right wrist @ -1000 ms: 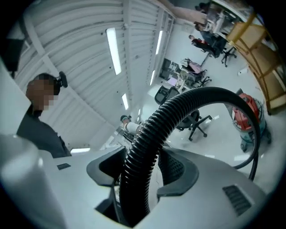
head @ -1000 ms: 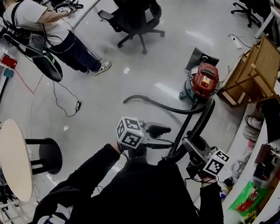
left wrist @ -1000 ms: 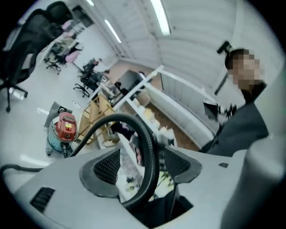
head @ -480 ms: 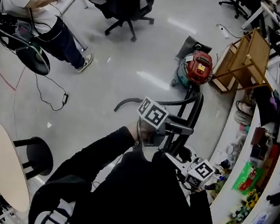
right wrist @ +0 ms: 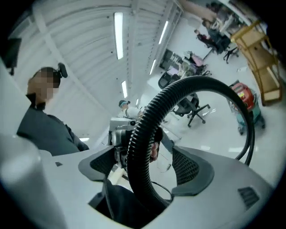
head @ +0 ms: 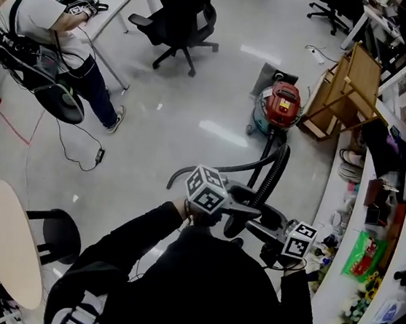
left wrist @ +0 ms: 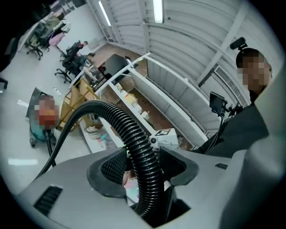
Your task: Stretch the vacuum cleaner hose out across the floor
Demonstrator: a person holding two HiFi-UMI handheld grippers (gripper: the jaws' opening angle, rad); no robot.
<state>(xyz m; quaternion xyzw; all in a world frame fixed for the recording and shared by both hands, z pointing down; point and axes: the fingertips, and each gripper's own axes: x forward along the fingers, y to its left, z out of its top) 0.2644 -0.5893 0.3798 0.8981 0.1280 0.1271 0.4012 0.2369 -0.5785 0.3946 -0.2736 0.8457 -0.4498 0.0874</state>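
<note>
While the left tool's (head: 246,199) jaws, just closing, pressed on the ribbed hose (head: 275,170), the right tool (head: 266,218), just opened, stood loose around it. The hose ran across the floor (head: 196,98) to the red vacuum cleaner (head: 278,107) beside a wooden frame (head: 347,91); an office chair (head: 179,8) and a person (head: 54,29) stood beyond.

The vacuum cleaner (head: 278,107) stands on the floor (head: 194,112) just left of a wooden frame (head: 352,84), its hose (head: 273,175) running from it toward the camera, with an office chair (head: 183,12) behind to the left, a round table (head: 10,240) at near left and a long counter (head: 329,283) along the right.
</note>
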